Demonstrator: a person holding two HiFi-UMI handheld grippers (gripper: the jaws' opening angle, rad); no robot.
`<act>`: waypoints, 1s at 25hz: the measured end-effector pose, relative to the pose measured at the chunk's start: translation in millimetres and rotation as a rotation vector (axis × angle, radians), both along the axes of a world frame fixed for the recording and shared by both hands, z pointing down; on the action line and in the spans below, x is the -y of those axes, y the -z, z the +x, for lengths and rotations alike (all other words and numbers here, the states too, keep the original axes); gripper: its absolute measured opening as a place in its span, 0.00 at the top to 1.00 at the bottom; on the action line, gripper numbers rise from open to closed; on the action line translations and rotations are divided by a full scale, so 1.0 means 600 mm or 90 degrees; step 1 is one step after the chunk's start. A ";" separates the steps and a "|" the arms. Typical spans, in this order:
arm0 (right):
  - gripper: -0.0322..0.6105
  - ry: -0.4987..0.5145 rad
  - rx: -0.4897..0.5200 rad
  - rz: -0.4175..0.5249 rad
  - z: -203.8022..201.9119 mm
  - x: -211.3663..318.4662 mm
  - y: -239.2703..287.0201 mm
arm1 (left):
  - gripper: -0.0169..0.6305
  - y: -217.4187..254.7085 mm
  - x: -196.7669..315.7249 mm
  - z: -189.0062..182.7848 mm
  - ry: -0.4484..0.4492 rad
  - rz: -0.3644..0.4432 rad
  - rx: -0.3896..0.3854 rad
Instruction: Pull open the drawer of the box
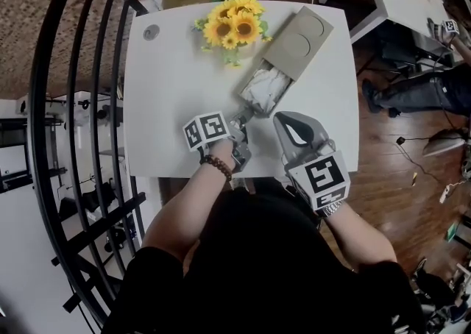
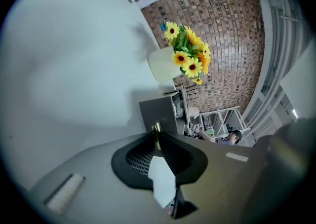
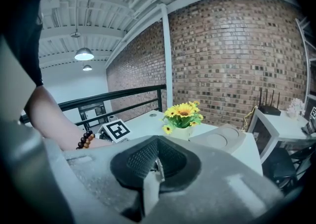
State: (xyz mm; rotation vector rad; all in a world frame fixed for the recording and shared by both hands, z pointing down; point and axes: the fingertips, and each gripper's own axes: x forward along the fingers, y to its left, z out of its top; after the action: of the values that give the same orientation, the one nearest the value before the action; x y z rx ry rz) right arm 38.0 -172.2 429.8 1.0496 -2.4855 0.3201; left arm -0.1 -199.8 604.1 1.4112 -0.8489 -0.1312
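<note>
Plainly, the drawer stands open

From where I stand, the white counter fills most of the scene, with the person leaning over its near edge. The box, a flat grey-tan case with two round recesses in its lid, lies on the slant. One end points at the far right corner and the other points towards the middle of the counter. The drawer sticks well out of that inner end, aimed at the near edge, and crumpled white stuffing shows inside it.

A bunch of sunflowers sits at the middle of the far edge, just beside the box, in a pale vase.

The left gripper is right at the drawer's front. In its own view the jaws are clenched on a thin brass-coloured pull that juts from the grey drawer face. A beaded bracelet circles the wrist behind it. The right gripper is held above the near edge, to the right of the other gripper and clear of the box. Its jaws are pressed together with nothing between them.

A small round disc is set into the counter at the far left corner.
</note>
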 end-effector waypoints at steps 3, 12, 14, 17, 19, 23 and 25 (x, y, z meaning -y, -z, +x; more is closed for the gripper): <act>0.96 -0.001 0.000 0.003 -0.002 -0.008 0.002 | 0.89 0.000 -0.009 -0.005 0.001 0.000 -0.001; 0.96 -0.003 0.000 0.008 -0.011 -0.032 0.010 | 0.89 0.002 -0.032 -0.022 0.004 0.000 0.001; 0.96 -0.002 -0.001 0.010 -0.013 -0.035 0.013 | 0.89 0.003 -0.036 -0.025 0.005 0.000 0.001; 0.96 -0.002 -0.002 0.013 -0.014 -0.039 0.015 | 0.89 0.003 -0.039 -0.028 0.004 0.000 0.001; 0.96 -0.002 -0.002 0.014 -0.015 -0.042 0.014 | 0.89 0.001 -0.042 -0.030 0.004 0.001 0.003; 0.96 -0.004 -0.001 0.016 -0.018 -0.047 0.015 | 0.89 -0.002 -0.046 -0.035 0.004 0.001 0.005; 0.96 -0.004 -0.002 0.017 -0.019 -0.050 0.016 | 0.89 -0.002 -0.047 -0.037 0.003 0.002 0.006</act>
State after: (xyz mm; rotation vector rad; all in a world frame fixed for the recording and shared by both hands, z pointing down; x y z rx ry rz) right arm 26.3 -142.4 419.9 1.0680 -2.4915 0.2874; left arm -22.5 -171.7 605.0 1.4138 -0.8610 -0.1300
